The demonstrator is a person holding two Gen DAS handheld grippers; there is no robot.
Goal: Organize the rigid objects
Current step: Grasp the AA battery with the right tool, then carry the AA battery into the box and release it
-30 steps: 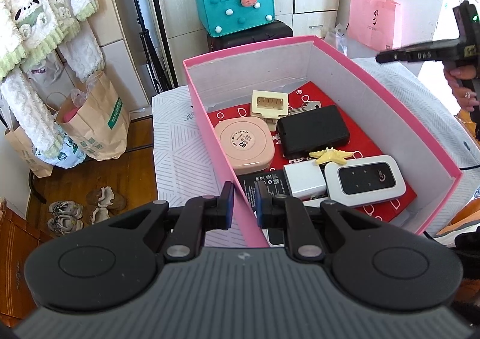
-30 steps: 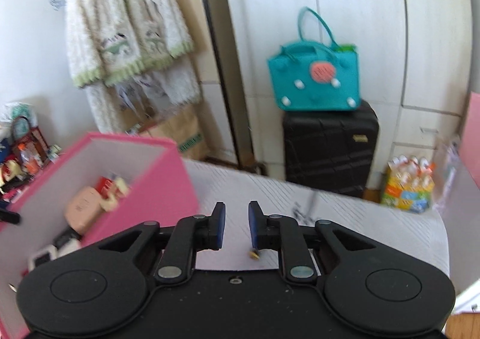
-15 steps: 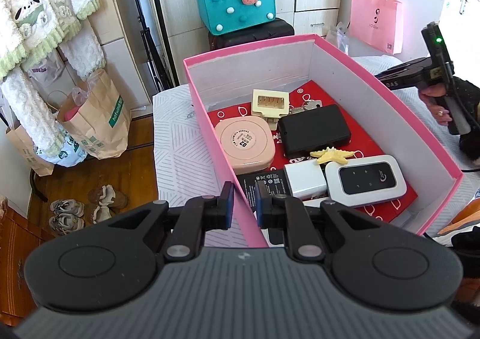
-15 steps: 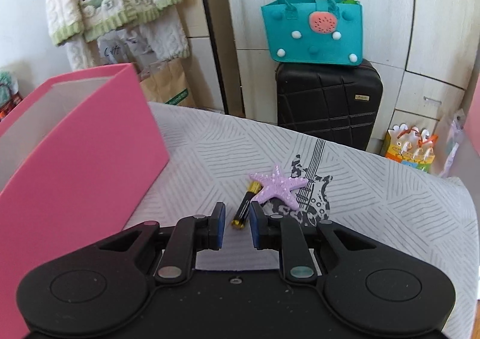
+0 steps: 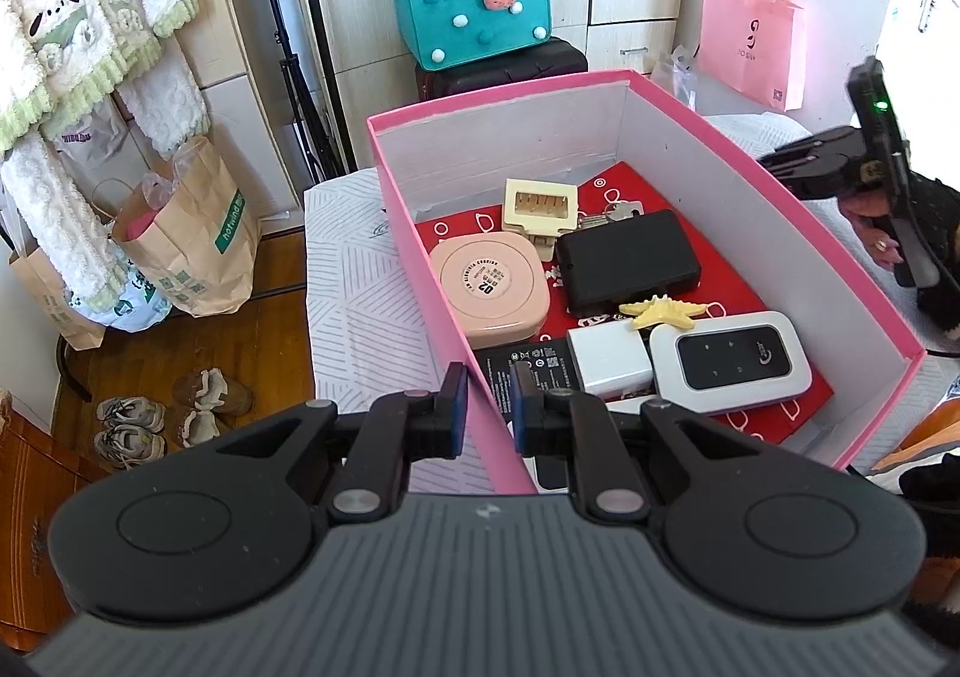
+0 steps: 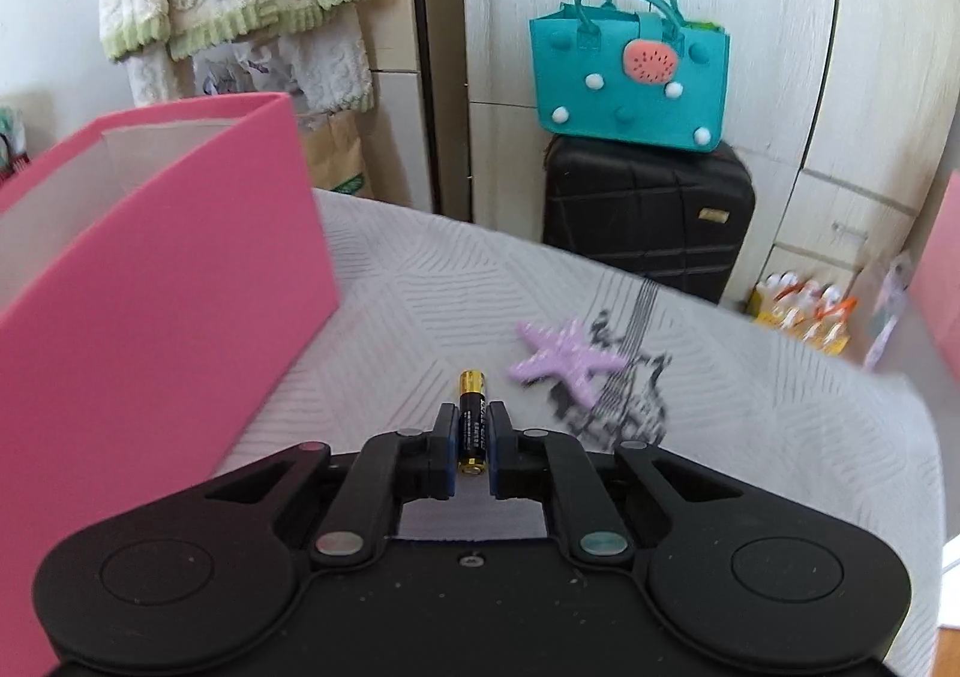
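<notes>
1. The right gripper has its two fingers drawn in on either side of an AA battery. The pads sit against the black casing or a hair off it; contact cannot be confirmed. The battery lies lengthwise along the fingers, gold tip pointing far.
2. Under the battery is a grey patterned tablecloth. Just right of the gold tip lies a purple starfish, slightly blurred and not touching the battery.
3. At left stands the pink box; from this view its inside is hidden behind the near wall.
4. The left gripper is held slightly apart, its fingers straddling the near left wall of the pink box; whether they press it cannot be told.
5. Inside the box lie a round-cornered pink case, a cream plug, partly hidden keys, a black case, a yellow starfish, a white charger and a pocket router.
6. A flat black item is partly covered by the charger and the gripper.
</notes>
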